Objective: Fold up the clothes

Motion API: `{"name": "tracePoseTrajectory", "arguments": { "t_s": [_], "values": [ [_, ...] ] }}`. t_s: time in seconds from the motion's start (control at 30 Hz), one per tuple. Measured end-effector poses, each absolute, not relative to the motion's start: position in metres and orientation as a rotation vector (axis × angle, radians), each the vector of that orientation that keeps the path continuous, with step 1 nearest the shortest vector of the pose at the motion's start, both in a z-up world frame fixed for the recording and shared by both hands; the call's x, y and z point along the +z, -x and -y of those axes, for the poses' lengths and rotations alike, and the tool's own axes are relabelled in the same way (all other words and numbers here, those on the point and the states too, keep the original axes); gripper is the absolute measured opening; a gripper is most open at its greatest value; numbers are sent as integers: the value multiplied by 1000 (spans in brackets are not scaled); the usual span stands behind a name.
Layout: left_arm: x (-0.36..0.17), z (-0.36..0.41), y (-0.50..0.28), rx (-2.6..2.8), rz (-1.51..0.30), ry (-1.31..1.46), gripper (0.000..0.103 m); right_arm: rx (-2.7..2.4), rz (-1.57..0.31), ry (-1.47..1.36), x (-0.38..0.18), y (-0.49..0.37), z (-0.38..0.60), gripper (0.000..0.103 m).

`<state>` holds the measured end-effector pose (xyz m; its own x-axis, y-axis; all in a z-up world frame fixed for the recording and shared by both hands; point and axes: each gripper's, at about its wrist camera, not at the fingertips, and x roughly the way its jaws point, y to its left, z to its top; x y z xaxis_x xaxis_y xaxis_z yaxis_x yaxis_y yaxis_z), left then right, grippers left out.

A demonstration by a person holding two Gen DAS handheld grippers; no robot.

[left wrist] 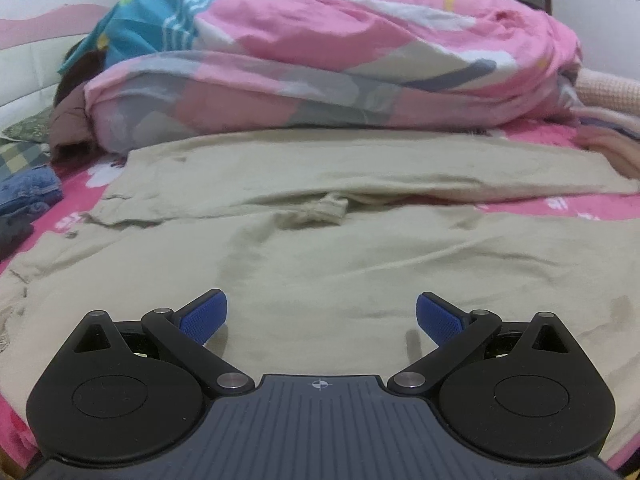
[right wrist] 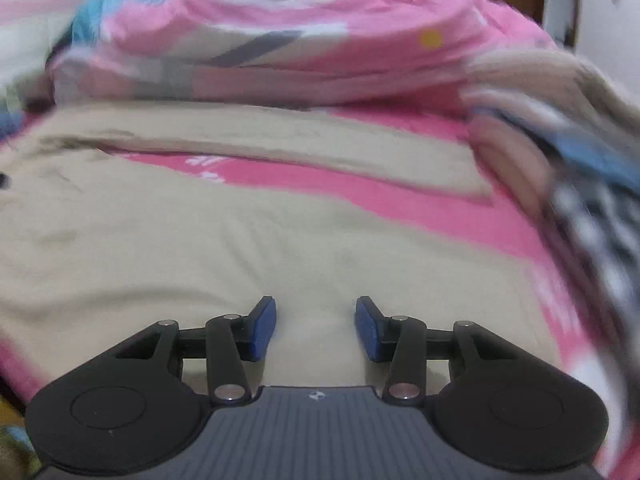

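Note:
A pair of beige trousers (left wrist: 320, 248) lies spread flat on the pink bed sheet (left wrist: 100, 176), both legs running to the right. It also shows in the right wrist view (right wrist: 200, 232), which is blurred. My left gripper (left wrist: 322, 316) is wide open and empty, just above the near leg's cloth. My right gripper (right wrist: 316, 328) is open and empty, low over the near leg; its blue pads (right wrist: 262, 328) hold nothing between them.
A rolled pink patterned quilt (left wrist: 340, 72) lies across the back of the bed. Folded blue and dark clothes (left wrist: 24, 196) sit at the left edge. A heap of mixed clothes (right wrist: 580, 152) rises at the right. A beige knit blanket (left wrist: 608, 96) lies at the far right.

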<state>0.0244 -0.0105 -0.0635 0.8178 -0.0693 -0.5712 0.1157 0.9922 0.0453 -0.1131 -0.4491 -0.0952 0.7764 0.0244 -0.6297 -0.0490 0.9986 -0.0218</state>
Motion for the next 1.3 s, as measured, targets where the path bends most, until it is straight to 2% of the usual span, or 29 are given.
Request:
{"name": "tracePoseTrajectory", "arguments": {
  "t_s": [0.17, 0.27, 0.4, 0.5, 0.53, 0.57, 0.63, 0.67, 0.87, 0.97, 1.07, 1.23, 1.3],
  "values": [
    [-65, 5, -26, -85, -623, -72, 102, -49, -781, 49, -71, 153, 485, 47],
    [-66, 1, -26, -77, -633, -67, 102, -33, -682, 4, -57, 131, 489, 47],
    [-67, 0, -26, -78, -630, -68, 102, 1, -653, -20, -69, 83, 490, 47],
    [-70, 0, -28, -81, -634, -70, 102, -43, -679, -81, -90, 102, 526, 47],
    [-72, -1, -28, -83, -636, -72, 102, -75, -655, -146, -89, 121, 543, 43],
    [-73, -1, -29, -85, -638, -73, 102, -124, -644, -214, -88, 138, 560, 30],
    [-75, 0, -31, -92, -639, -84, 102, -244, -632, -319, -83, 167, 586, 38],
    [-75, 1, -32, -95, -638, -91, 102, -328, -637, -337, -80, 174, 591, 39],
    [-73, 2, -33, -86, -651, -97, 102, -99, -551, -211, -40, 149, 488, 39],
    [-73, 2, -32, -83, -654, -100, 102, 65, -638, -78, -50, 111, 420, 39],
    [-73, 1, -30, -91, -648, -116, 102, 64, -760, 77, -73, 109, 381, 39],
    [-73, -4, -30, -104, -639, -126, 102, 134, -958, 52, -56, 143, 385, 41],
    [-73, -5, -29, -103, -639, -129, 102, 100, -919, 39, -48, 132, 378, 42]
  ]
}}
